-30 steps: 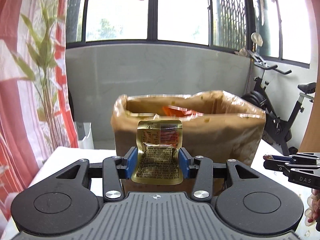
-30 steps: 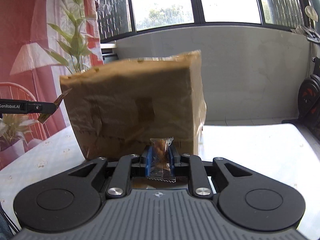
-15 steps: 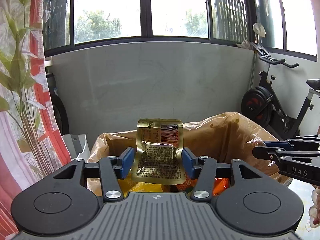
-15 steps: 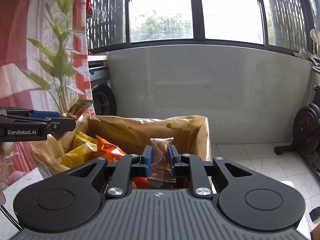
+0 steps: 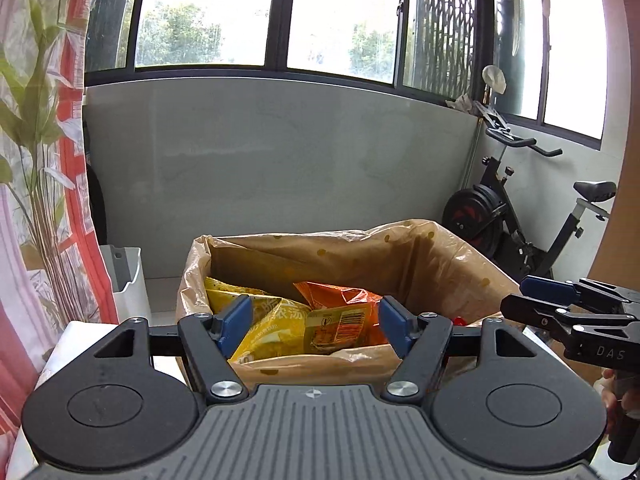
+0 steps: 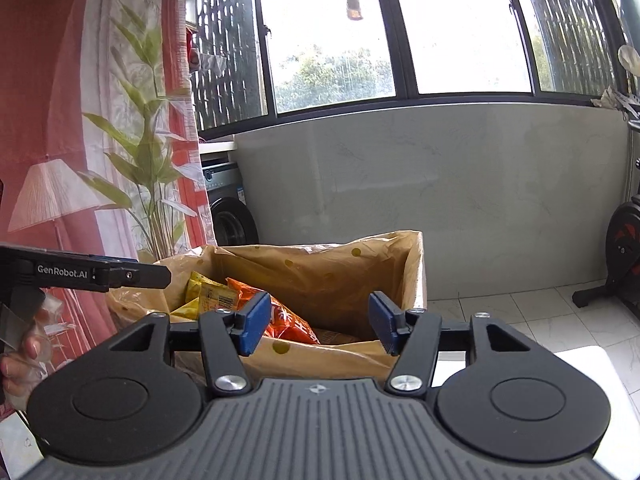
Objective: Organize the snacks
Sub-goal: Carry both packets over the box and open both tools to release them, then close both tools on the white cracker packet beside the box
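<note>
Left gripper above the near rim of the brown bag, jaws just opened, standing wide, nothing pressed between the blue pads. Gold packet free of the pads, lying tilted inside the bag on a yellow packet and against an orange packet. Barcode side of the gold packet facing up.

Right gripper also over the bag, jaws just opened as well, wide apart and holding nothing. Through its gap: orange packet and, to the left of it, yellow packet. Small brown bar no longer between these pads; cannot tell where it lies in the bag.

Bag upright and open-topped, lined with a thin dotted plastic film folded over the rim. Standing on a white table.

Right gripper visible at the right edge of the left view, at the bag's right rim. Left gripper visible at the left edge of the right view, its tip at the bag's left rim, a hand wrapped around its grip.

Behind: grey wall, dark-framed windows, exercise bike to the right, red and white curtain with a leaf print to the left, washing machine beside it.
</note>
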Demonstrator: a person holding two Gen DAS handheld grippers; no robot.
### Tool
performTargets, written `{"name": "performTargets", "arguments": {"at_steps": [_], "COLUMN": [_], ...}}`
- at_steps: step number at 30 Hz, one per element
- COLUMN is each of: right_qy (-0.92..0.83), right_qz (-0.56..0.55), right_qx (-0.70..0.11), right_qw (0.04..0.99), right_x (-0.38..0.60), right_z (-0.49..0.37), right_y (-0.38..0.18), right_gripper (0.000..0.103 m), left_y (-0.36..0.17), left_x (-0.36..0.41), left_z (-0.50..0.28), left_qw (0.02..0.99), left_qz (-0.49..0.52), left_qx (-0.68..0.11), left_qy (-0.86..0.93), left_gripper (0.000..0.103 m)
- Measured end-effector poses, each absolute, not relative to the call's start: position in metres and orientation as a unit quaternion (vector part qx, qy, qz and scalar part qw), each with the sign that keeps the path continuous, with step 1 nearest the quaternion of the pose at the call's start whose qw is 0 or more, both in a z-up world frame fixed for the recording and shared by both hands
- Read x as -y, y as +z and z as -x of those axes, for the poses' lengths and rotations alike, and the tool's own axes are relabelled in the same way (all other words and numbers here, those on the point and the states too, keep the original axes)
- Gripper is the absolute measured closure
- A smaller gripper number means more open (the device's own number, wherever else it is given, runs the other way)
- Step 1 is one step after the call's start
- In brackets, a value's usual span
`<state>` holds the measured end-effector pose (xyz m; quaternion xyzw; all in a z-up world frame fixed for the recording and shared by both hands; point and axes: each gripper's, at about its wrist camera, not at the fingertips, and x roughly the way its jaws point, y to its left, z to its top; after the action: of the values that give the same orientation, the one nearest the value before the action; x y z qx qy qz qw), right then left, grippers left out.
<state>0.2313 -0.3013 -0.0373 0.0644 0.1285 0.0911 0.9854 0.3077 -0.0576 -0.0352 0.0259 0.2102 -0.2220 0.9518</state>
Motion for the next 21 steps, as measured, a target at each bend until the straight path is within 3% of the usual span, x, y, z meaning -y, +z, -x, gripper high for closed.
{"name": "performTargets", "arguments": {"at_steps": [11, 21], "right_qy": [0.121, 0.128], "right_qz": [-0.039, -0.012], "right_qx": [-0.105, -0.236], "right_qw": [0.986, 0.963], "right_x": [0.269, 0.251], "right_z": [-0.168, -0.188], "right_y": [-0.074, -0.153], "right_gripper": [0.045, 0.045], "left_y": [-0.074, -0.176], "left_x": [0.015, 0.040], "left_z": [-0.249, -0.269], "left_qw": [0.929, 0.896], "left_qz": [0.040, 0.053], "left_qx": [-0.241, -0.356], "left_qy": [-0.277, -0.260], "left_gripper": [0.038, 0.042]}}
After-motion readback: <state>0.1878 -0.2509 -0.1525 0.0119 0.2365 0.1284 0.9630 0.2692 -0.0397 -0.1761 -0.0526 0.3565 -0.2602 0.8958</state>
